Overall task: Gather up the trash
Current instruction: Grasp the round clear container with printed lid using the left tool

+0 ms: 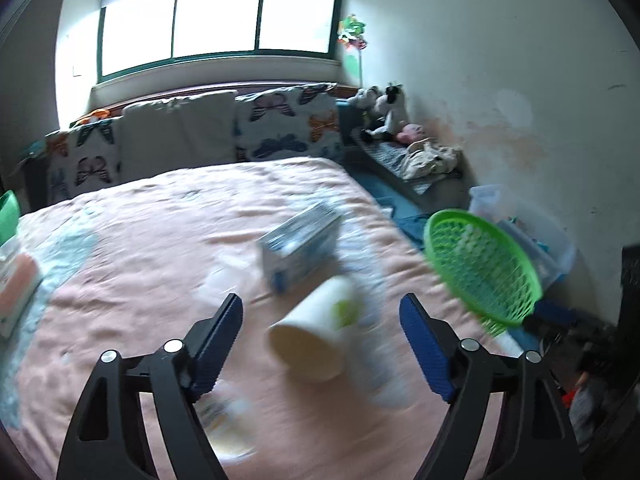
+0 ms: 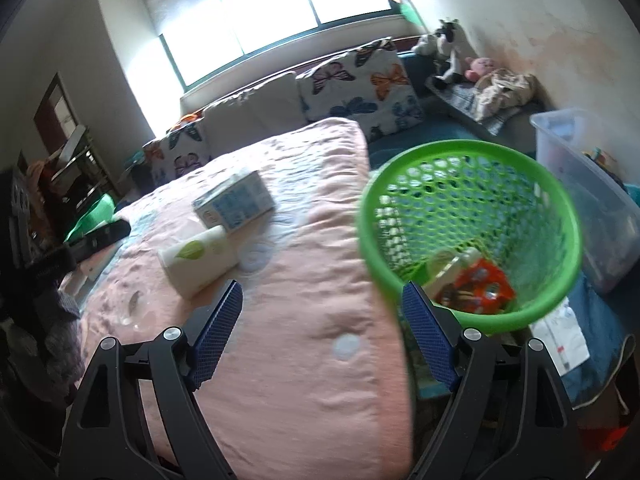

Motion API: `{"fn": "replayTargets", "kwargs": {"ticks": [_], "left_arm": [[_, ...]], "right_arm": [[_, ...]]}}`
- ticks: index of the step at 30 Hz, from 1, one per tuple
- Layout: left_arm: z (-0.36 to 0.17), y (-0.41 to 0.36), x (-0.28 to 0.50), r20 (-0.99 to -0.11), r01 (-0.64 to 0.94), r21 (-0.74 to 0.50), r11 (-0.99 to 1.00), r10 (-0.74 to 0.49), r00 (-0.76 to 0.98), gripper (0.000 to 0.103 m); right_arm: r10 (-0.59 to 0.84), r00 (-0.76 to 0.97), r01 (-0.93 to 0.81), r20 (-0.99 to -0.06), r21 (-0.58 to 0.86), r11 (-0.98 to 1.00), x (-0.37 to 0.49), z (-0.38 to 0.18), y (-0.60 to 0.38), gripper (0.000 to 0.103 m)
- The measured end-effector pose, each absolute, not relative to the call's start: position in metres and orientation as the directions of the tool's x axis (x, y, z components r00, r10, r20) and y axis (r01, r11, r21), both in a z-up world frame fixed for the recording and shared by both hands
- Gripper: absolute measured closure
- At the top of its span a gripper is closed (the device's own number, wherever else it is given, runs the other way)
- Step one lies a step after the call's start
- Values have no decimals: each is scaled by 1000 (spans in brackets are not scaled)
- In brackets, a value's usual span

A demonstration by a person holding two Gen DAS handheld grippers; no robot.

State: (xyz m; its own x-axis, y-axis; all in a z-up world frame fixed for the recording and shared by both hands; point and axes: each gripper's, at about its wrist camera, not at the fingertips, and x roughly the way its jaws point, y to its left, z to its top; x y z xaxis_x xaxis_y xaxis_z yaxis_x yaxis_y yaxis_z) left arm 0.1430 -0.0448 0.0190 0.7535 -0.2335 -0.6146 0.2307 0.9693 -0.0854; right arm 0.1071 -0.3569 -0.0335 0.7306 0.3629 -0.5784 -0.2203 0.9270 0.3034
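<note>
A white paper cup (image 1: 316, 340) with a green leaf print lies on its side on the pink bed cover (image 1: 140, 240), just ahead of my open, empty left gripper (image 1: 320, 312). A blue-and-white carton (image 1: 300, 246) lies beyond it. Both also show in the right wrist view, cup (image 2: 198, 260) and carton (image 2: 234, 204). A green mesh basket (image 2: 472, 232) with an orange wrapper (image 2: 476, 290) and other trash inside hangs off the bed's right edge; its rim sits against the right finger of my open right gripper (image 2: 322, 312). The basket also shows in the left wrist view (image 1: 482, 266).
Butterfly-print cushions (image 1: 288, 124) and a window stand behind the bed. Stuffed toys (image 1: 386, 112) sit on a ledge at the right wall. A clear plastic bin (image 2: 584, 188) stands on the floor right of the basket. A packet (image 1: 16, 284) lies at the bed's left edge.
</note>
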Motion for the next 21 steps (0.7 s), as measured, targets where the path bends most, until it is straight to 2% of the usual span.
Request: {"fn": "replayTargets", "kwargs": {"ticks": [6,15,21], "left_arm": [[-14,-10,132,-684,205,-47,978,-181,706,13],[-58,8,139,-760,172,-44,984,-145,634,13],[-67,12,144,-770,155,-35,987,-126,626,13]], "right_arm": [[393,710,-268,-584,293,918,110,-32,-328,21],[414,681,-303,-604,282,910,114,-36,-307,21],[432,657,-322,-618,289,902,118,-40,-292,21]]}}
